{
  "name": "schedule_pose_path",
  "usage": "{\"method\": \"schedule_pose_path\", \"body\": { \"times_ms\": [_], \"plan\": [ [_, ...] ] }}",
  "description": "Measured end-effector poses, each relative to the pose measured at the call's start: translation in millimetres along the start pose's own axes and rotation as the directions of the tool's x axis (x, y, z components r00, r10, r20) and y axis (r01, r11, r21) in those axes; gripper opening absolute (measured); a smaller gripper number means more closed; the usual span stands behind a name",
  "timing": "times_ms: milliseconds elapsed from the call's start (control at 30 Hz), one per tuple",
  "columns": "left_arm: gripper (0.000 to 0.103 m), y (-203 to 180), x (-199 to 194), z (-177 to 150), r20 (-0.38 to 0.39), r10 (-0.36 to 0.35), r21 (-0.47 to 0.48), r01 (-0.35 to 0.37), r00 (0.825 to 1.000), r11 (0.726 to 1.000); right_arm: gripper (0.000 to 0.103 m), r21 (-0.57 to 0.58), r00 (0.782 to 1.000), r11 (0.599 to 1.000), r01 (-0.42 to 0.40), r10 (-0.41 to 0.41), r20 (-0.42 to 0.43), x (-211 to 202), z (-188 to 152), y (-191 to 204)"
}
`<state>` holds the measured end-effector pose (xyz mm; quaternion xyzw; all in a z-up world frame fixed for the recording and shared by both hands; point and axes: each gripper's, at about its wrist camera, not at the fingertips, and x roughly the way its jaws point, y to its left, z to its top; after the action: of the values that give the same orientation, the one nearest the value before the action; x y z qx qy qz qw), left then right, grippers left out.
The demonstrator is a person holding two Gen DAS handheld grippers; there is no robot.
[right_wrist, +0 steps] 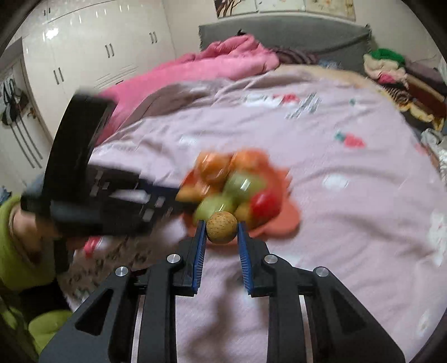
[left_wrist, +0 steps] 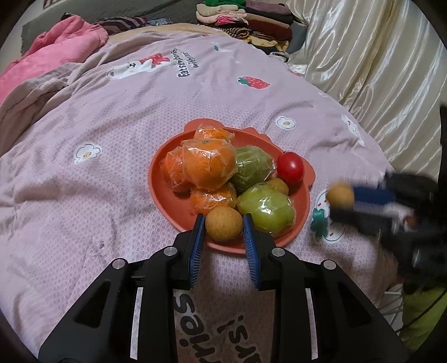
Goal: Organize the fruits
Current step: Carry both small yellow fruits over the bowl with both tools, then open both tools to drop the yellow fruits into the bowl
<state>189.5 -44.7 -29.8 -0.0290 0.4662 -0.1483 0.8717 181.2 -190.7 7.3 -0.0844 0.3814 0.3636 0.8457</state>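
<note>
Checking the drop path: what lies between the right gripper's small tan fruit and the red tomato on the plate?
In the left wrist view, only bare plate rim and quilt separate the tan fruit in the right gripper from the tomato.

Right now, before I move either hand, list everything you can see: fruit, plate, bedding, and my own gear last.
plate: one, orange, on the bedspread.
oranges: four, wrapped, on the plate.
green fruits: two, wrapped, on the plate.
tomato: one, red, plate's right edge.
small brown fruits: three; one on the plate, two held.
bedspread: pink, printed.
clothes: stacked, far end.
left hand-held gripper: shut on one brown fruit.
right hand-held gripper: shut on the other.
</note>
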Motion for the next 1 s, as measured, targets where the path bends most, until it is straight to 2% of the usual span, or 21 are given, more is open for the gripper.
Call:
{"method": "schedule_pose_path", "body": {
  "times_ms": [167,300,367,467,633,700,767,833,1000],
  "plan": [
    [0.020,0,0,0,0.004,-0.002,0.001,0.002,1.000,1.000,0.022,-0.046,1.000,0.999,0.014,-0.015,-0.025,23,23,2],
    [0.020,1,0,-1,0.003,-0.004,0.006,0.004,1.000,1.000,0.022,-0.047,0.998,0.999,0.018,-0.021,-0.052,36,26,3],
    [0.020,1,0,0,0.002,-0.005,0.007,0.005,1.000,1.000,0.023,-0.035,0.999,0.999,0.015,-0.017,-0.044,33,27,2],
    [0.020,1,-1,0,0.002,-0.006,0.006,0.006,1.000,1.000,0.032,-0.024,0.999,0.999,0.021,-0.022,-0.032,29,28,-1],
    [0.020,1,-1,0,0.004,-0.001,0.003,0.001,1.000,1.000,0.033,-0.008,0.999,0.999,0.043,-0.044,-0.013,15,27,-4],
    [0.023,1,-2,0,0.008,0.001,0.001,-0.001,1.000,1.000,0.040,0.001,0.999,0.999,0.050,-0.050,0.004,6,26,-5],
    [0.029,1,-5,0,0.012,0.002,0.000,-0.002,1.000,1.000,0.042,0.012,0.998,0.998,0.063,-0.064,0.018,-4,22,-7],
    [0.030,0,-8,-1,0.017,-0.002,-0.003,0.002,1.000,1.000,0.053,0.027,0.997,0.997,0.079,-0.079,0.024,-14,16,-9],
    [0.033,-1,-18,-1,0.039,-0.001,-0.007,0.001,0.999,1.000,0.070,0.043,0.993,0.993,0.112,-0.114,0.044,-34,6,-3]
  ]
}}
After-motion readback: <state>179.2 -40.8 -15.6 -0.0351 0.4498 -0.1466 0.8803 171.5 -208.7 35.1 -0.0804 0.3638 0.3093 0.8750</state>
